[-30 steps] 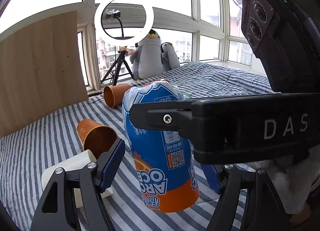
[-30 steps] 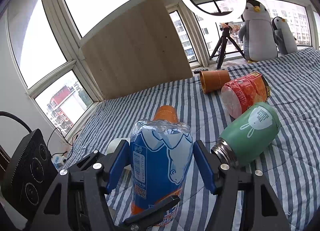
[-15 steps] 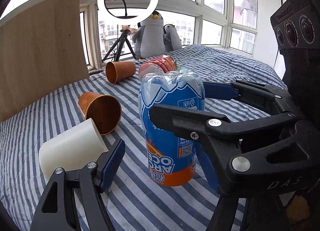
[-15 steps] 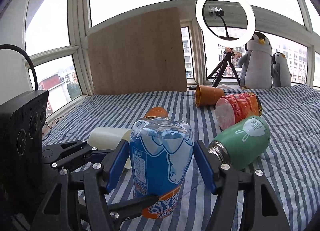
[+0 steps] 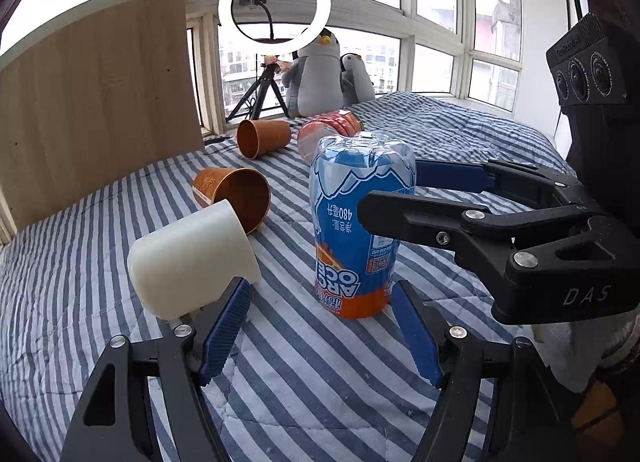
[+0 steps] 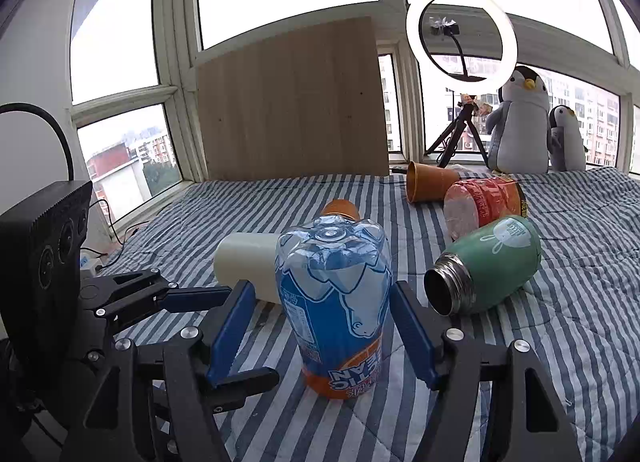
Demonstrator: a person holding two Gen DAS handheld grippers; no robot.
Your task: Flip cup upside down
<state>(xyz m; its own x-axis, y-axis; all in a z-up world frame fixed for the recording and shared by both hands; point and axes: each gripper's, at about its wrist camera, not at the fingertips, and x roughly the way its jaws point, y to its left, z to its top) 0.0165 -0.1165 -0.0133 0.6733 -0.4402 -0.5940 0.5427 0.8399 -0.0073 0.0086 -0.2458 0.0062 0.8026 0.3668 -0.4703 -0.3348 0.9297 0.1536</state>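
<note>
Working low over a striped bedspread [image 5: 320,382], with both tools close to the fabric. Holding the right gripper [image 6: 322,286] spread wide, jaws flanking the blue cup [image 6: 334,302] with a gap on either side, gripping nothing. Keeping the left gripper [image 5: 319,284] equally wide and equally empty, pointing at the same cup from the other side.

Seeing that cup standing between the two tools, base up, rim on the fabric, label reading upside down, long axis vertical; judging the flip as done, with release and back-off next.

Noting the white cup [image 5: 192,258] on its side just beside the left tool's outer finger, contact unclear, so nearer the left hand. Passing an orange paper cup [image 5: 236,197], a green flask [image 6: 484,266], a red cup [image 6: 484,197], all lying down. Ending at the stuffed penguins [image 6: 520,121] by the windows.
</note>
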